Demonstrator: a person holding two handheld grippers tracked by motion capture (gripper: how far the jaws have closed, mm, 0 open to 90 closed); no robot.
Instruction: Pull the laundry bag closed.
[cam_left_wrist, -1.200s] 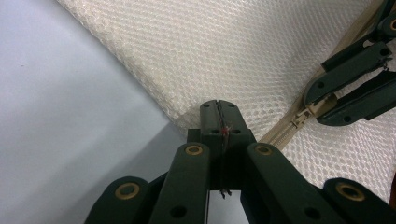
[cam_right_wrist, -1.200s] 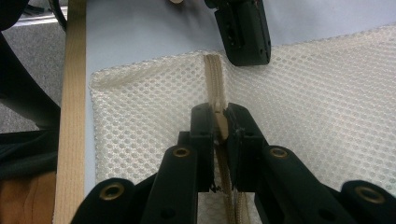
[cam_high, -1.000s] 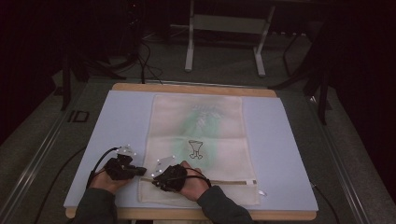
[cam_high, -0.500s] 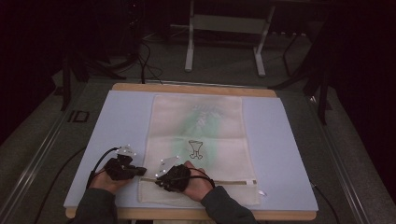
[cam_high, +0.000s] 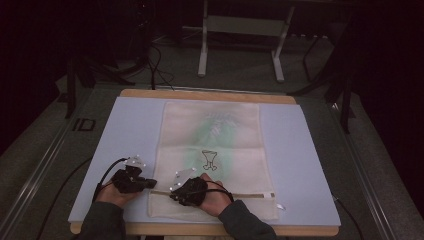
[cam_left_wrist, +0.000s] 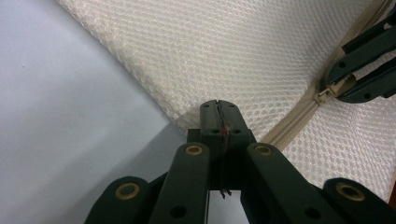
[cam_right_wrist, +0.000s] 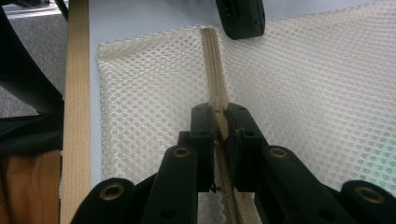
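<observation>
High view sits above the person's edge, looking forward and down over the whole table (cam_high: 310, 165) and the floor beyond. Left gripper view rides close, peering along its jaws at the mesh bag's (cam_left_wrist: 243, 51) edge, and right gripper view hugs the zipper (cam_right_wrist: 214, 65); both catch the other gripper's jaws.

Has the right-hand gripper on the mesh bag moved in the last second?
Yes. In the high view the right gripper has slid a little leftward along the zipper, closing toward the left gripper, judged against the printed cup motif on the mesh bag.
</observation>
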